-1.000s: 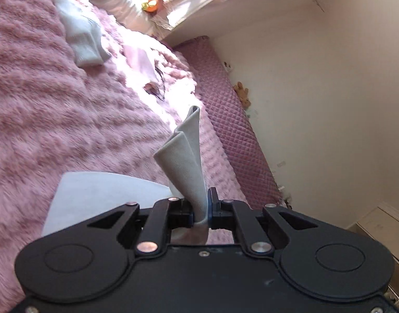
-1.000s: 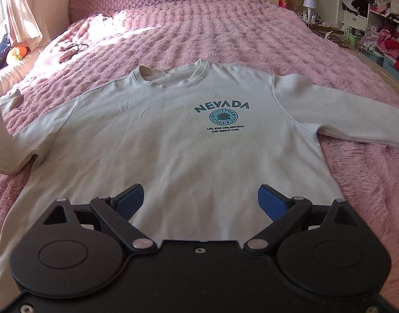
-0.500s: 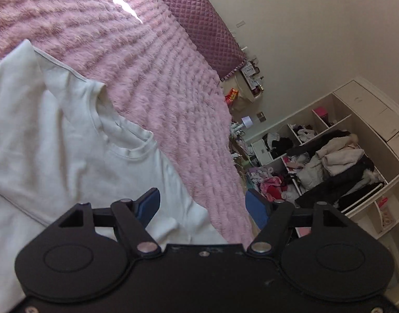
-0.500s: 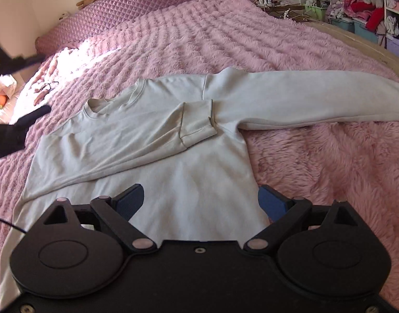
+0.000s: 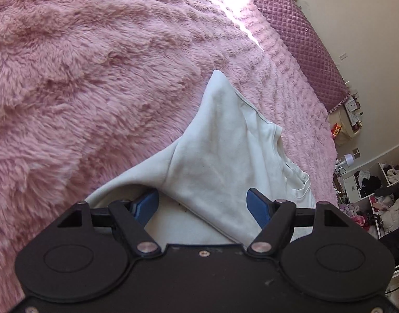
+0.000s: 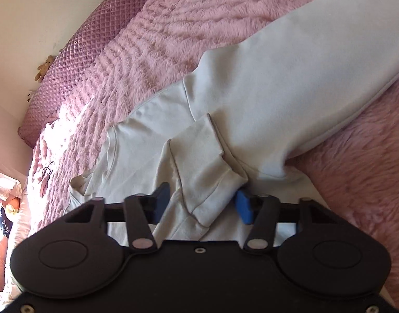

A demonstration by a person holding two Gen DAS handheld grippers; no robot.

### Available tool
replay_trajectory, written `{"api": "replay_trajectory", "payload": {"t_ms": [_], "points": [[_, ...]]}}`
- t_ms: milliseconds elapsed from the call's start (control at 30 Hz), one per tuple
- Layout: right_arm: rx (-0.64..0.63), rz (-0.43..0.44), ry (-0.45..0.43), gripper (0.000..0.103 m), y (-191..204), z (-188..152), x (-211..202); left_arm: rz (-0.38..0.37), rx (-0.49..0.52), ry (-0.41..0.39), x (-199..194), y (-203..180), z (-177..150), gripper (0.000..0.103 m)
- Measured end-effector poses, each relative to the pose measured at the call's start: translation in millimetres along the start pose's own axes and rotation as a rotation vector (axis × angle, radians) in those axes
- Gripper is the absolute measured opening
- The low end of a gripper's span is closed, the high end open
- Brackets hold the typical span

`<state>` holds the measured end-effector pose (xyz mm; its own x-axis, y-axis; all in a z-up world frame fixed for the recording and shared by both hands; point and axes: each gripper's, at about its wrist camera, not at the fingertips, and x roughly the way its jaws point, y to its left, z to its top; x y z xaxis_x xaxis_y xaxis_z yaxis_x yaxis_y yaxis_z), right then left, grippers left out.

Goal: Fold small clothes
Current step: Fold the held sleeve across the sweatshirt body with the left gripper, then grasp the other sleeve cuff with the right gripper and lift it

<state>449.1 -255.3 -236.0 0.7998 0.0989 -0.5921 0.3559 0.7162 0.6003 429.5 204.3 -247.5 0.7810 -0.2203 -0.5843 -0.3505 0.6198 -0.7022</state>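
Straddling the ribbed cuff of a folded-over sleeve, the right gripper has just been closing; whether its blue pads press the soft fabric yet I cannot tell. The left gripper hangs spread wide, released, over the pale sweatshirt, which lies flat on the shaggy pink bedspread beside a quilted purple headboard.

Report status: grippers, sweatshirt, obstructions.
Left gripper open over sweatshirt. Right gripper closing around folded sleeve cuff. Other sleeve still outstretched. Nothing obstructing.
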Motion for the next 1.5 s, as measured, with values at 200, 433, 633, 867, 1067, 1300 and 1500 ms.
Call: {"api": "replay_trajectory", "payload": {"t_ms": [200,433,633,867,1067,1300,1500], "points": [[0.013,0.011,-0.067,0.006,-6,9,-45,0.000,0.018,-0.001,-7,-2,-2,0.074],[0.031,0.014,0.008,0.015,-46,-4,-32,0.021,0.082,0.007,-35,-29,-8,0.075],[0.044,0.028,-0.134,0.051,-97,35,-118,0.008,0.261,0.005,-68,-59,-19,0.085],[0.234,-0.172,-0.352,0.052,-228,104,-182,0.014,0.417,0.033,-78,-77,-52,0.086],[0.433,-0.126,-0.379,0.050,-288,129,-169,0.057,0.376,0.059,-74,-74,-68,0.087],[0.479,-0.143,-0.478,0.020,-288,140,-148,0.088,0.376,0.068,-78,-74,-66,0.087],[0.236,-0.175,-0.480,0.006,-228,160,-167,0.059,0.383,0.064,-84,-72,-61,0.087]]}}
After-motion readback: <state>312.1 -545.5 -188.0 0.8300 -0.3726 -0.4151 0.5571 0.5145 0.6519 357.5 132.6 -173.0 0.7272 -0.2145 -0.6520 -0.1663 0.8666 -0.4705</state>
